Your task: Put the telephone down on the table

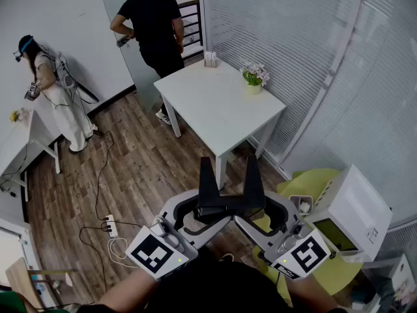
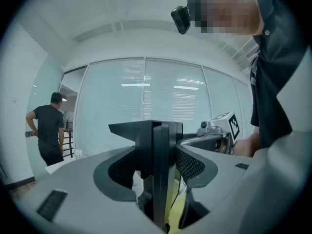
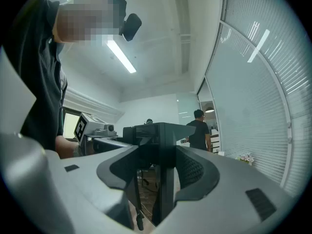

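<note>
Left tool [image 1: 205, 215]: we clamp the telephone [image 1: 207, 178].
Right tool [image 1: 255, 218]: clamped on it too.
Desk [image 1: 215, 106]: ahead of us.

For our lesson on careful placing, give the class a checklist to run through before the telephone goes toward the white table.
1. Grip on both sides: ok. The left tool and the right tool each clamp the telephone.
2. Telephone above the table: not ok. It hangs over the wood floor, short of the table.
3. Bare landing spot: ok. The near half is bare; the flower pot sits at the far edge.
4. Bystander clear: ok. The person in black stands beyond the far corner.
5. Floor cable off the path: ok. It lies to the left.
</note>
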Motion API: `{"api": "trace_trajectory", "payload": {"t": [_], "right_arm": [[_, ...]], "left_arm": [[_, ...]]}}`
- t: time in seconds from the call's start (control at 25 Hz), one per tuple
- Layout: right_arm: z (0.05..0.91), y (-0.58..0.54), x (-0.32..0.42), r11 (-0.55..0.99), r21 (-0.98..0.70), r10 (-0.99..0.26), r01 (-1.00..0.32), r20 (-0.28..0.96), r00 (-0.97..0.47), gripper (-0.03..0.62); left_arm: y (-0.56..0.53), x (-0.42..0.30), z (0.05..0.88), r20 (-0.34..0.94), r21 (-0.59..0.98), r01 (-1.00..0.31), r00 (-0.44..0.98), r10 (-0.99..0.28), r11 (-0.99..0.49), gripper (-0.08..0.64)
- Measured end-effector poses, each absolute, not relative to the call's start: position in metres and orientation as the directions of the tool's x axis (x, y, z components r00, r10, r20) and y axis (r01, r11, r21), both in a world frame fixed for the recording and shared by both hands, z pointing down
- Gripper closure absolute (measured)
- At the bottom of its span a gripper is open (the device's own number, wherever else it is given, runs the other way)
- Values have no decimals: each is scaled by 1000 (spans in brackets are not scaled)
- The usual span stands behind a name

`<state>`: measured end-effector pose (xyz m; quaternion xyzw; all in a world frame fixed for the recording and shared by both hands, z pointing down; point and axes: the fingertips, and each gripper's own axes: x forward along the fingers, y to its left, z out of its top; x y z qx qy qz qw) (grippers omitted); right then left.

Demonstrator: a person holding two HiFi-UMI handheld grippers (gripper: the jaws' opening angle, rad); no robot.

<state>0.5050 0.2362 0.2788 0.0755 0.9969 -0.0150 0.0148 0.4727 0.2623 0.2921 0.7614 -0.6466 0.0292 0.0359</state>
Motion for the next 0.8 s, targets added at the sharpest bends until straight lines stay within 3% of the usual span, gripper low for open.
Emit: {"api": "trace_trajectory", "payload": {"t": [0.8], "right_arm": [[284, 258, 495, 984, -51, 173, 173, -8, -985, 339]], "left_arm": [[285, 464, 297, 102, 43, -989, 142, -985, -138, 307]]}}
